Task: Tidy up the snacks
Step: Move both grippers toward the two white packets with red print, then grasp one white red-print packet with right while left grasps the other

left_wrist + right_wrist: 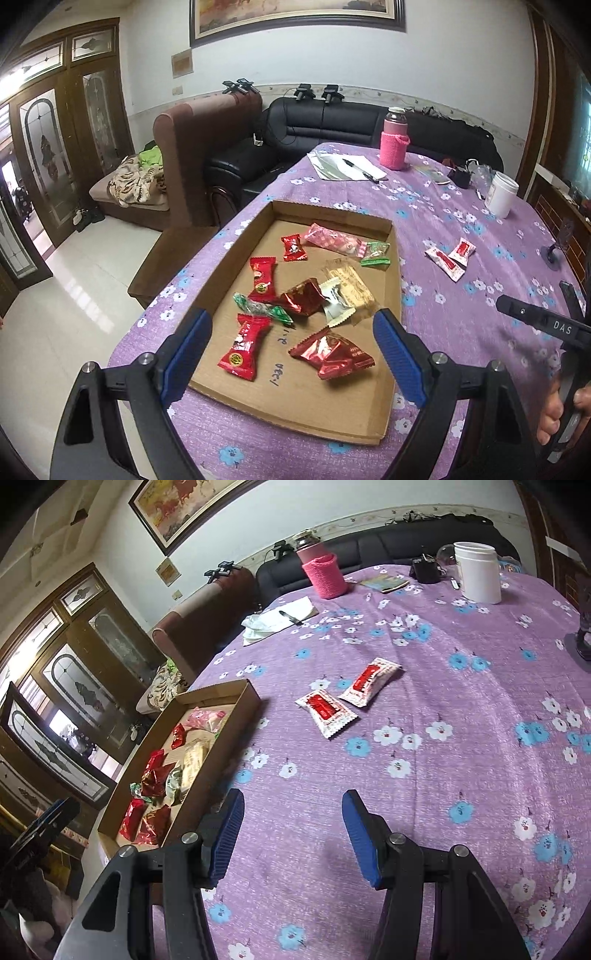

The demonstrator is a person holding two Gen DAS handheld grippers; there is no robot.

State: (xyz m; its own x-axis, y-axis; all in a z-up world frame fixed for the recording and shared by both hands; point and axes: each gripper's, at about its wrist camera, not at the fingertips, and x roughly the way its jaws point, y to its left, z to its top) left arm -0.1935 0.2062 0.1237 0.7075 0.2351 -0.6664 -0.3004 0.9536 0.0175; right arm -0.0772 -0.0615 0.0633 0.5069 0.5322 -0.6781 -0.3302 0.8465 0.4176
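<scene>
The left gripper [291, 325] hangs over the cardboard tray [394, 295], its blue fingers [397, 354] spread wide with nothing between them. Most snacks [295, 295] lie inside the tray. Two white-and-red packets [347, 698] rest outside it on the purple floral tablecloth [461, 738] — just beside each other, ahead of the right gripper [293, 827], whose jaws also stand apart and empty.

Daylight glares through the glass doors [40, 155]; fisheye edges bend and darken, slightly soft.
</scene>
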